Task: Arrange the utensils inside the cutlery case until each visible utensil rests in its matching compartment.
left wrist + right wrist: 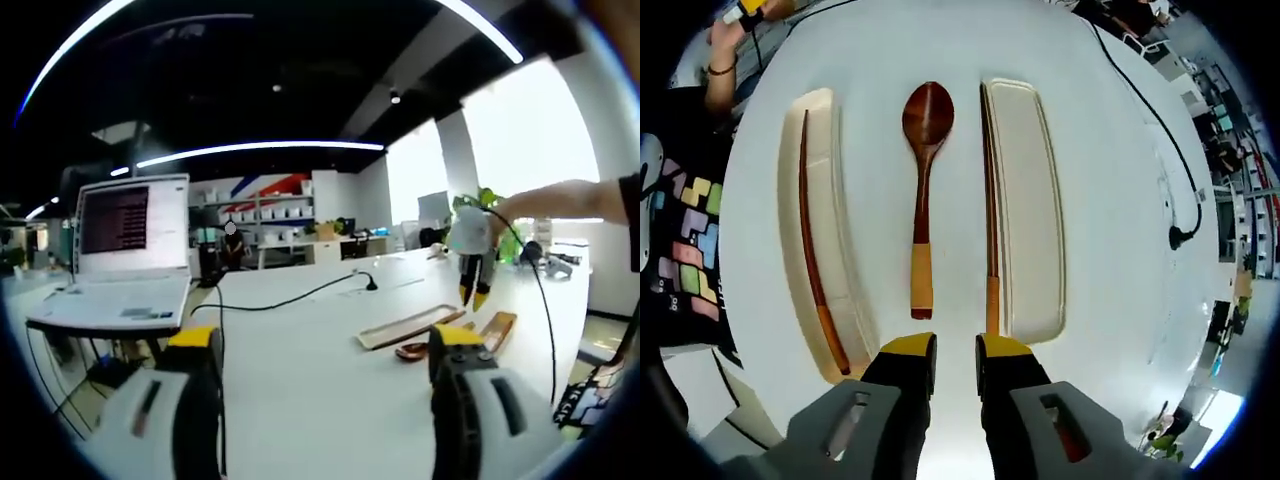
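The right tongs (954,362) hang over the white worktop (1120,300) with their yellow-tipped jaws nearly closed on nothing, a thin slit between them. Just past the tips, toward 12 o'clock in the right gripper view, lies the wooden spoon (923,190), bowl far, pale handle end near, bare on the worktop between the two halves of the cutlery case. At 1 o'clock one chopstick (989,200) lies along the inner edge of the right tray (1035,200), whether on the rim or just beside it I cannot tell. At 10 o'clock the other chopstick (812,240) rests inside the left tray (835,180).

Judging by this, sorting is partly done; the spoon and the stray chopstick are likely next. Taking the spoon calls for wider jaws and a descent on its handle, close to both tray edges.

The left tongs (325,370) are held low, jaws wide apart and empty, well away from the trays. A laptop (125,250) sits at 10 o'clock and a black cable (290,298) crosses the worktop; open room otherwise.
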`<move>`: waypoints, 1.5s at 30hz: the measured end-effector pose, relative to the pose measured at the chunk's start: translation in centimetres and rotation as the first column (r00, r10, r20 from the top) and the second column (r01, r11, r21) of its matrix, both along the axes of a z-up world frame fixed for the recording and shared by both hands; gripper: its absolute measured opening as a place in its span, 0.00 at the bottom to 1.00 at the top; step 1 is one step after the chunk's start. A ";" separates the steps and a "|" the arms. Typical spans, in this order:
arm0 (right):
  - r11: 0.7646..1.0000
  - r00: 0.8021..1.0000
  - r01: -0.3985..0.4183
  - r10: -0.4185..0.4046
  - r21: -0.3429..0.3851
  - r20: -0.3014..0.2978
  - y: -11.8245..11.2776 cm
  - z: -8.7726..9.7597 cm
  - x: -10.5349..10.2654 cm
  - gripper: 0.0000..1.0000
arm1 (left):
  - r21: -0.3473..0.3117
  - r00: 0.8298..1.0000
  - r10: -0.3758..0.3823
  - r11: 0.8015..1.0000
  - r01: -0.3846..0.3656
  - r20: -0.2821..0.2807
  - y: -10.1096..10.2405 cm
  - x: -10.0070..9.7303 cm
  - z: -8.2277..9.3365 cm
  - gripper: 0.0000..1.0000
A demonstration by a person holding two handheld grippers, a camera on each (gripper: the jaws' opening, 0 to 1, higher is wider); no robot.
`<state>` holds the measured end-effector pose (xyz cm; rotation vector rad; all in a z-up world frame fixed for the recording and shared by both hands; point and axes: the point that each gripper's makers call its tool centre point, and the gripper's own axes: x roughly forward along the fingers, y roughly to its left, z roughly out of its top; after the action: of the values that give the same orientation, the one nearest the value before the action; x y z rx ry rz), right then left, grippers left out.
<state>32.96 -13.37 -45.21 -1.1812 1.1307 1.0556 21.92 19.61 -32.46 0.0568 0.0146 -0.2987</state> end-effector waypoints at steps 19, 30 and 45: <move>0.993 0.998 0.057 -0.054 0.105 -0.033 0.5 -2.1 1.8 0.15 | -0.006 1.000 0.001 1.000 -0.001 -0.009 0.1 0.1 -0.2 0.90; 0.998 0.991 -0.035 0.041 0.050 -0.128 0.8 -2.5 1.6 0.11 | -0.003 1.000 0.000 1.000 0.000 -0.014 0.0 0.1 -0.4 0.89; 0.979 0.984 -0.161 0.168 0.121 -0.050 1.0 -2.3 2.0 0.03 | -0.028 0.999 -0.027 0.999 0.026 -0.028 -0.5 0.2 -0.8 0.87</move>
<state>34.92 -12.33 -47.54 -1.1715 1.0154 1.2751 22.13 19.06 -33.26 0.0252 0.0382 -0.3257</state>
